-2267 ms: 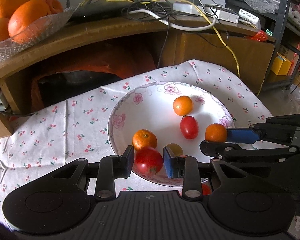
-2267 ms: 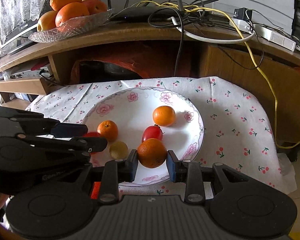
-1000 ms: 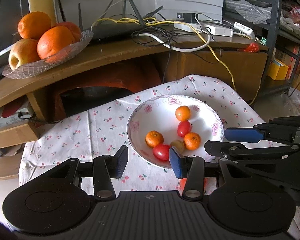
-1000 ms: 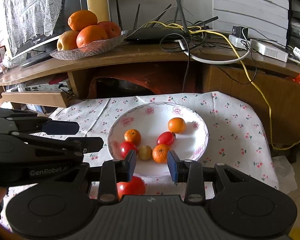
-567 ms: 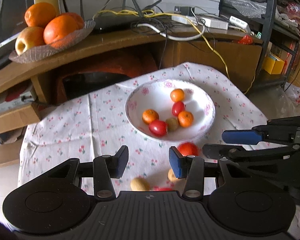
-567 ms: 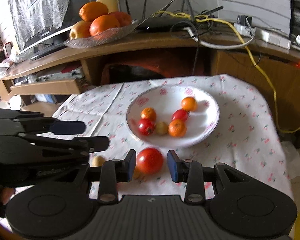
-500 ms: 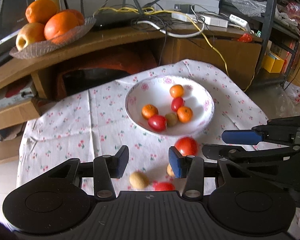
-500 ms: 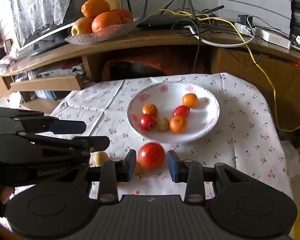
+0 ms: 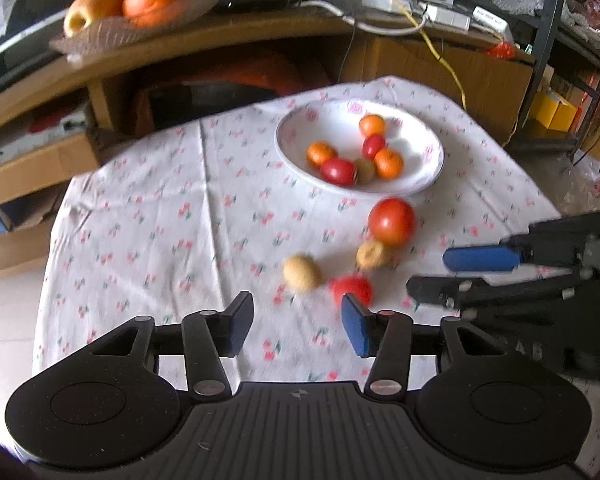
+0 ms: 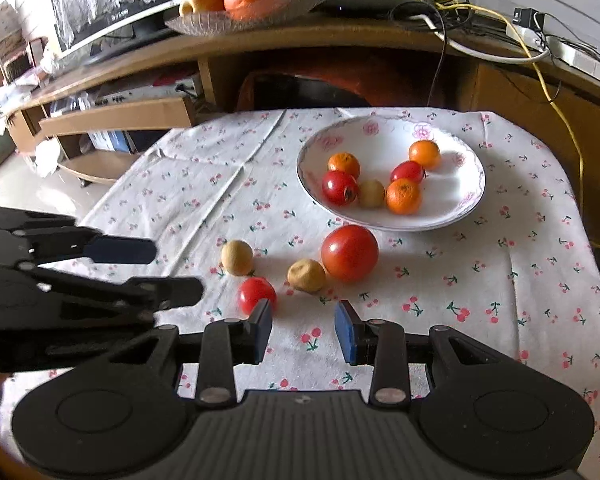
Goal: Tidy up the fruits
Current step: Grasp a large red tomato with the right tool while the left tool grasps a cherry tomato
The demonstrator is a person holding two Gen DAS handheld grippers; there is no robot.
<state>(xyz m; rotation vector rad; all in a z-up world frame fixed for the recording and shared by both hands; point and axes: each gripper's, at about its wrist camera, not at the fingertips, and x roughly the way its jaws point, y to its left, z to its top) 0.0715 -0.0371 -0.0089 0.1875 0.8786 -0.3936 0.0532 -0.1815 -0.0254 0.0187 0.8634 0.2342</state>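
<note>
A white flowered plate (image 10: pixel 464 200) (image 9: pixel 424 182) on the cherry-print cloth holds several small oranges, two red tomatoes and a yellowish fruit. In front of it on the cloth lie a large tomato (image 10: pixel 349 253) (image 9: pixel 392 221), two tan fruits (image 10: pixel 237 262) (image 10: pixel 306 275) and a small red tomato (image 10: pixel 256 294) (image 9: pixel 351 289). My right gripper (image 10: pixel 303 332) is open and empty, just short of the small tomato and the nearer tan fruit. My left gripper (image 9: pixel 297 328) is open and empty too, close behind the loose fruits.
A wooden shelf behind the table carries a glass dish (image 10: pixel 236 20) of oranges and an apple, plus a router and cables (image 10: pixel 452 12). The cloth (image 10: pixel 204 200) left of the plate is bare. A metal rack (image 9: pixel 556 32) stands at far right.
Both grippers have let go of their fruit in the plate, opened, and pulled back toward the table's near side; loose fruits in front of the plate have come into view.
</note>
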